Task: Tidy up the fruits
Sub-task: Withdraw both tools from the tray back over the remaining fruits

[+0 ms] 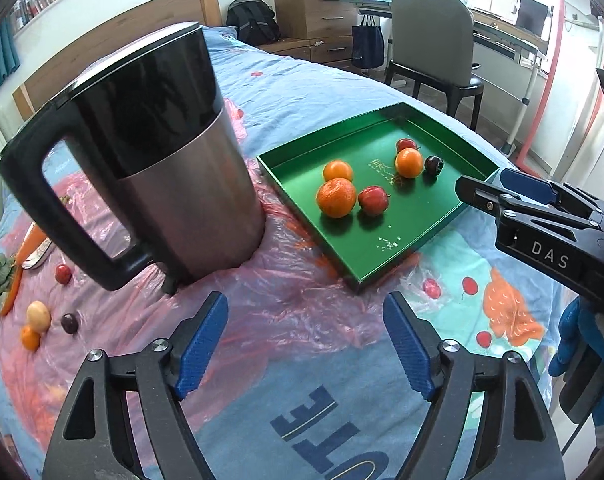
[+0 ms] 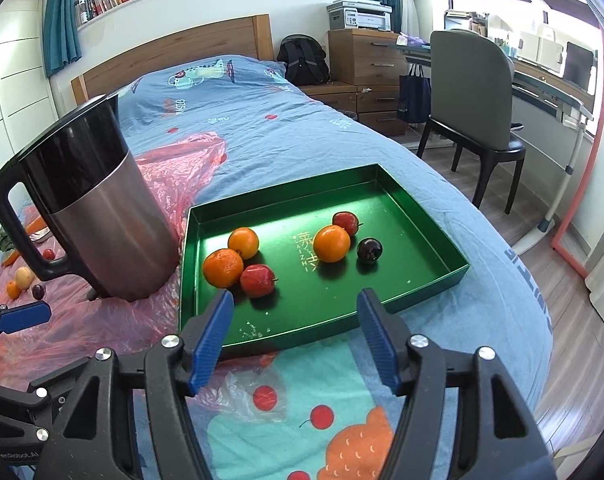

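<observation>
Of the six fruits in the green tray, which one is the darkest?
The plum, alone at the tray's right end beside the right orange. It is nearly black; the other five are orange or bright red.

Green tray [image 2: 422,216], gold lettering. Three orange tangerines [image 2: 223,267], two red apples [image 2: 257,280], dark purple plum [image 2: 369,250]. Kettle [image 1: 173,160] black over brushed silver. Blue cartoon-print bedsheet [image 2: 261,120]. Pink plastic sheet [image 1: 302,300].
</observation>
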`<state>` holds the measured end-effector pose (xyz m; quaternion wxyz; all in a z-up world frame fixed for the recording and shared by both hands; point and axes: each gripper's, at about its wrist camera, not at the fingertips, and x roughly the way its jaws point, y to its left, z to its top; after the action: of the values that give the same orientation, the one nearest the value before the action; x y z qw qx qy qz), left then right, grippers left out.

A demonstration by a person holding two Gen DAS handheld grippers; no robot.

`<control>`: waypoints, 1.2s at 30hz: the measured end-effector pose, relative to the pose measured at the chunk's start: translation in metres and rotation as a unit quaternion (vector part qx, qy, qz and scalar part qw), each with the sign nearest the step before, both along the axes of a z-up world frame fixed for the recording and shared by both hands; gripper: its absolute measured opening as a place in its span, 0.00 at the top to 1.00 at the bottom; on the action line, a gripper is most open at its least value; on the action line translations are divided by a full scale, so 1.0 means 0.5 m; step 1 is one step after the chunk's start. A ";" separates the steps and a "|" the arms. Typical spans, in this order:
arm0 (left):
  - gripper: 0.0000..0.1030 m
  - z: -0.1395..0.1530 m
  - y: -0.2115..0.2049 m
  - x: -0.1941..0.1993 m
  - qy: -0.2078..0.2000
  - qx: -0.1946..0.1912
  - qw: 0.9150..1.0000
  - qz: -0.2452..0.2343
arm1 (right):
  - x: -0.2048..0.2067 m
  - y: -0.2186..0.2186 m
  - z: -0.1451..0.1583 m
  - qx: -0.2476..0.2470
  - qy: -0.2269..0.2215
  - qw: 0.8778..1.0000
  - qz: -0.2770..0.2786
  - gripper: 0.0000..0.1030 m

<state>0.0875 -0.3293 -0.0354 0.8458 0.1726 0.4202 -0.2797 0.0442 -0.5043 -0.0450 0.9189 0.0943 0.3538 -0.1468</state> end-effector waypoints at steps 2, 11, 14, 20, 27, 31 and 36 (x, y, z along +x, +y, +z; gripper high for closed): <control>0.26 -0.001 0.022 -0.006 0.002 -0.001 1.000 0.008 | -0.005 0.018 0.001 0.000 0.001 1.000 0.006 0.00; 0.22 -0.013 0.122 -0.030 0.013 -0.003 0.999 0.045 | -0.032 0.093 0.020 0.014 -0.009 0.999 0.038 0.00; 0.22 -0.017 0.158 -0.035 0.015 -0.004 0.998 0.060 | -0.037 0.126 0.027 0.013 -0.012 0.998 0.053 0.00; 0.22 -0.018 0.228 -0.048 0.007 -0.001 0.996 0.086 | -0.043 0.195 0.031 0.011 -0.010 0.996 0.084 0.00; 0.22 -0.012 0.329 -0.052 -0.002 -0.011 0.993 0.121 | -0.038 0.284 0.034 0.011 -0.006 0.993 0.121 0.00; 0.22 -0.006 0.390 -0.043 -0.011 -0.017 0.990 0.142 | -0.027 0.348 0.035 0.011 0.000 0.988 0.152 0.00; 0.22 -0.013 0.472 -0.018 -0.012 -0.025 0.985 0.171 | -0.009 0.436 0.033 0.001 0.009 0.982 0.191 0.00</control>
<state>0.0785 -0.0932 -0.0420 0.8903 0.0806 0.4261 -0.1391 0.0396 -0.2864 -0.0287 0.9265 0.0250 0.3741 0.0310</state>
